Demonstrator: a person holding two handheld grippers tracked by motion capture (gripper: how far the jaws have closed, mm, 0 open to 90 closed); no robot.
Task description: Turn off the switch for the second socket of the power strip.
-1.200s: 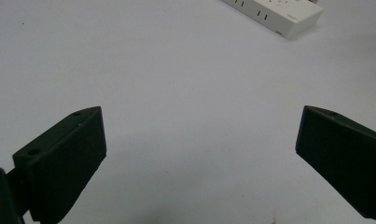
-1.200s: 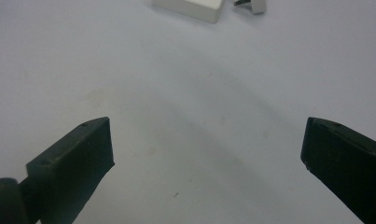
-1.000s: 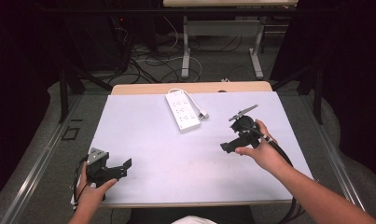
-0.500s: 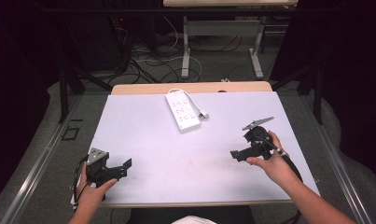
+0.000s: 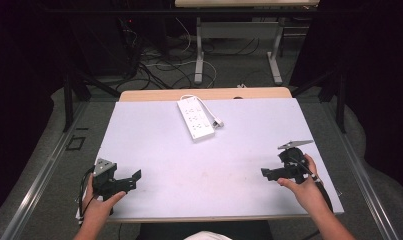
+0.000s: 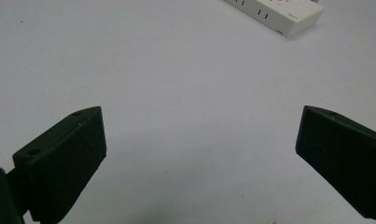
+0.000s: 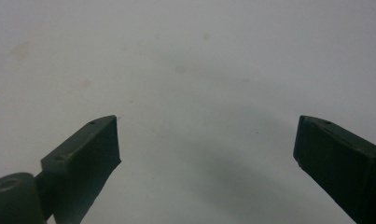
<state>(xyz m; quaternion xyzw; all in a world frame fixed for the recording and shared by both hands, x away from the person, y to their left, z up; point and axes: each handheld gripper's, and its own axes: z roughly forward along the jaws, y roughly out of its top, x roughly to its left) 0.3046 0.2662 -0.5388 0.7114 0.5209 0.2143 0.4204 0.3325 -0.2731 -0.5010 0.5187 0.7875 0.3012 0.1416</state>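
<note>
High view: we see a white power strip lying flat at the far middle of the pale table, slightly slanted, its white cord running off the far edge. It has several rows of sockets on top (the count is too small to tell). The left gripper sits at the near left corner, the right gripper at the near right, both well apart from the strip and from each other. Nothing lies between them and the strip, just bare tabletop with faint stains. Left gripper view shows its jaws wide apart over the table, the strip's end at the top edge. Right gripper view shows jaws wide apart too, holding nothing.
</note>
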